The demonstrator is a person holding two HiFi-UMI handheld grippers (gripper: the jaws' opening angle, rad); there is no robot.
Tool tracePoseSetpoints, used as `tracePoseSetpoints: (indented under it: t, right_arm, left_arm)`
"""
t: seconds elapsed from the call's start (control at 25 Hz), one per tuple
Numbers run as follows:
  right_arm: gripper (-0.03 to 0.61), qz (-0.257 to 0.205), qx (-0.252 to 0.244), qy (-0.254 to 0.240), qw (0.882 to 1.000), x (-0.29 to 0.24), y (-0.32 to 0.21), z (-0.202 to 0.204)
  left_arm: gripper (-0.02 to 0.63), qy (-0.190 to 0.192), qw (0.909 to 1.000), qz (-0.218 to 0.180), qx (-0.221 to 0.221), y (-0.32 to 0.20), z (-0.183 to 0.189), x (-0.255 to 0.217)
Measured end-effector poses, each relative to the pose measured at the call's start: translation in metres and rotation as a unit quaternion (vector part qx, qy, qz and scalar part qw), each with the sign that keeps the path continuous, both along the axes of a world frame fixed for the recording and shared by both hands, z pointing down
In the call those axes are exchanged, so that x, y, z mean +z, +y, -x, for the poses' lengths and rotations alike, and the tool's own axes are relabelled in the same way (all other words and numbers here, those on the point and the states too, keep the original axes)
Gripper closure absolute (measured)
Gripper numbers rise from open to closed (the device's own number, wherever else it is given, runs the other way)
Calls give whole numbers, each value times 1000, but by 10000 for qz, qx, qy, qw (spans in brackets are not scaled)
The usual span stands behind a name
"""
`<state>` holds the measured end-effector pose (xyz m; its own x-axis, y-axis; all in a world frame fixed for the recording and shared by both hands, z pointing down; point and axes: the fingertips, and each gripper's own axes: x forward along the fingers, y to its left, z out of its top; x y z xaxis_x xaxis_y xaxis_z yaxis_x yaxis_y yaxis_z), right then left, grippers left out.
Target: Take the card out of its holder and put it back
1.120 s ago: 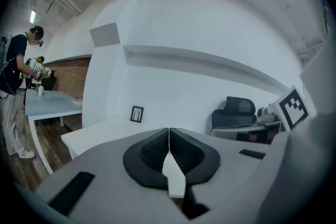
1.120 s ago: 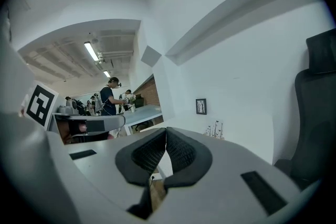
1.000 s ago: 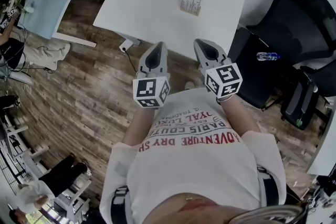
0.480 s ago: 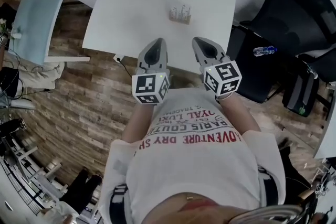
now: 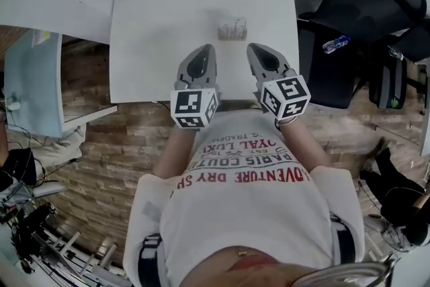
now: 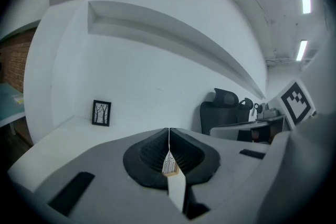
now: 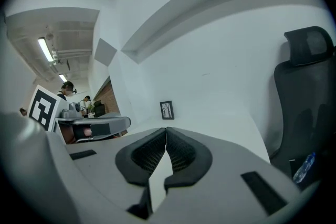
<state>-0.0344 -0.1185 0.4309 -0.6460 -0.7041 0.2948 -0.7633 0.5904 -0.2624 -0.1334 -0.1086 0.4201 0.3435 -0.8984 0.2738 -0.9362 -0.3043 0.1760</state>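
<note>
Left gripper point(image 5: 206, 50) and right gripper point(image 5: 256, 49) closed, near card holder point(image 5: 232, 29); chair point(image 5: 363, 3) seemingly against table point(image 5: 148, 44).

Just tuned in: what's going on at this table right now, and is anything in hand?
A person stands at the near edge of a white table with a gripper in each hand. The left gripper and the right gripper both have their jaws together and hold nothing. The card holder stands on the table just ahead of them, untouched, with the card in it. So the card has not been taken out yet.
</note>
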Motion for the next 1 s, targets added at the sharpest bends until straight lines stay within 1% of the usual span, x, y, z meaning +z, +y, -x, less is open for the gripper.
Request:
tracePoseSetpoints:
  t: [0.12, 0.24, 0.36, 0.52, 0.64, 0.84, 1.0]
  right_arm:
    - [554, 41, 312, 147, 9994, 6, -6, 13]
    - [554, 150, 631, 301, 9974, 14, -10, 15]
    - [554, 215, 758, 386, 9961, 24, -13, 19]
    - [554, 333, 877, 492, 9944, 39, -19, 20]
    - [552, 443, 869, 569, 9936, 49, -26, 18]
    - [552, 671, 538, 561, 9947, 71, -37, 11]
    - [551, 760, 468, 539, 9946, 82, -54, 3]
  left_arm:
    - [589, 46, 9996, 74, 266, -8, 14, 6]
    - [589, 77, 9984, 171, 528, -14, 22, 12]
    - [589, 91, 9971, 243, 710, -19, 29, 20]
    - [589, 133, 9957, 380, 829, -24, 33, 34]
    - [589, 153, 9951, 464, 861, -28, 31, 42]
    - [589, 81, 9941, 667, 851, -39, 23, 58]
    - [589, -25, 9933, 804, 826, -49, 19, 71]
